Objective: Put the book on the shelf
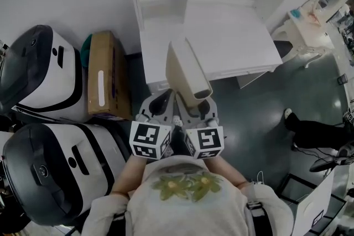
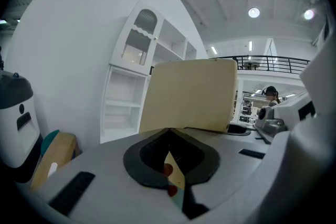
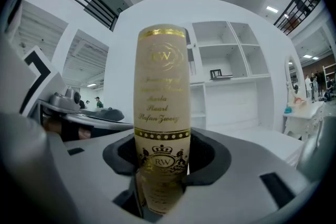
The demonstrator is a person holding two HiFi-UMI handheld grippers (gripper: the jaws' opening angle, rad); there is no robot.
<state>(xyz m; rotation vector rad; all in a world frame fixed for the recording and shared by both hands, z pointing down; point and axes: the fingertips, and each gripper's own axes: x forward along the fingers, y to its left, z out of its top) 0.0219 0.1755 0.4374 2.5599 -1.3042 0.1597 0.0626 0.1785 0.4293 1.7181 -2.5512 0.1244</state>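
Right gripper (image 3: 165, 152) clamped on cream book (image 3: 161, 86), spine facing its camera.

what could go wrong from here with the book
The right gripper clamps the book only near one end of its spine, so the long free part may tip or slip while carried. The white shelf has narrow compartments, so the book could catch on a divider going in.
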